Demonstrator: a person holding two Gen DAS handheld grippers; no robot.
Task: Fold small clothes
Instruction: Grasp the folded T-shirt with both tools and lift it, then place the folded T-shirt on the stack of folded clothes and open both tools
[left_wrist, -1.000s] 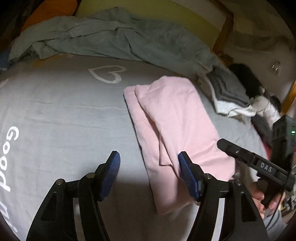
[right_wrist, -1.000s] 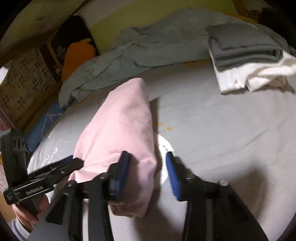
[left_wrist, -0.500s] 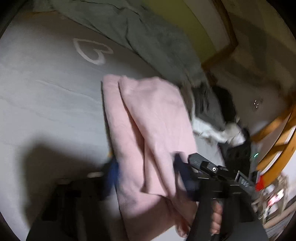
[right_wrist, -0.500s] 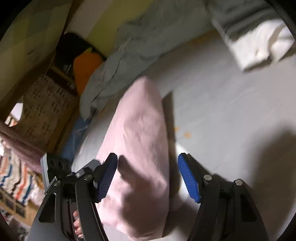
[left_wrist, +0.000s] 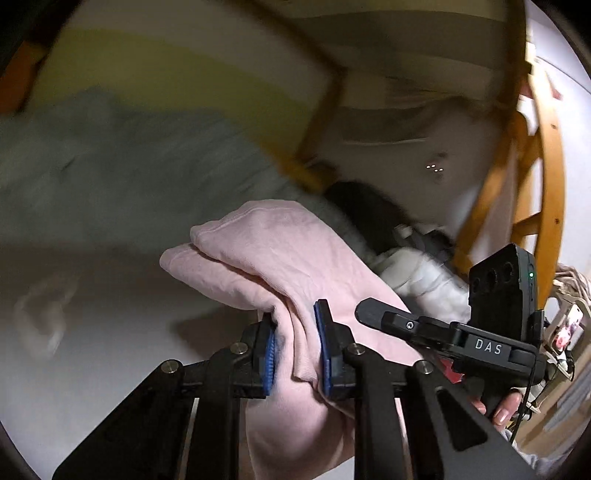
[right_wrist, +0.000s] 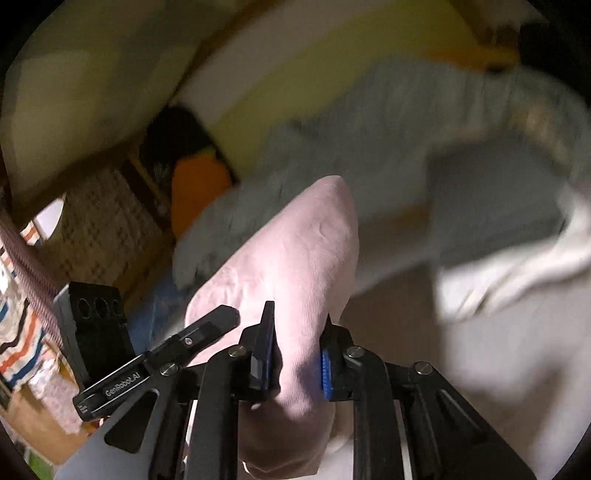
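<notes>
Left wrist view: pink cloth (left_wrist: 280, 266), folded, bunched between the blue pads (left_wrist: 322, 354) of the left gripper (left_wrist: 295, 350); jaws closing, pads pressing on the fabric. Cloth raised off the grey bed (left_wrist: 110, 350), far end jutting up and away toward the blurred grey-green blanket (left_wrist: 110, 177), near end drooping below the jaws. Just right of the cloth, the right gripper (left_wrist: 373, 314), seen side-on, with a hand (left_wrist: 502, 410) beneath it. Beyond, near the bed's far right corner, white clothes (left_wrist: 424, 273) and a wooden frame (left_wrist: 546, 192).

Right wrist view: same cloth (right_wrist: 295, 258) pinched between the right gripper's (right_wrist: 299, 358) pads (right_wrist: 325, 373), jaws closing on it. Left gripper (right_wrist: 221, 317) touching the cloth's left edge. Farther out, blanket (right_wrist: 369, 147) along the bed's far edge, orange pillow (right_wrist: 195, 192) at far left, white clothes (right_wrist: 517, 266) blurred at right.
</notes>
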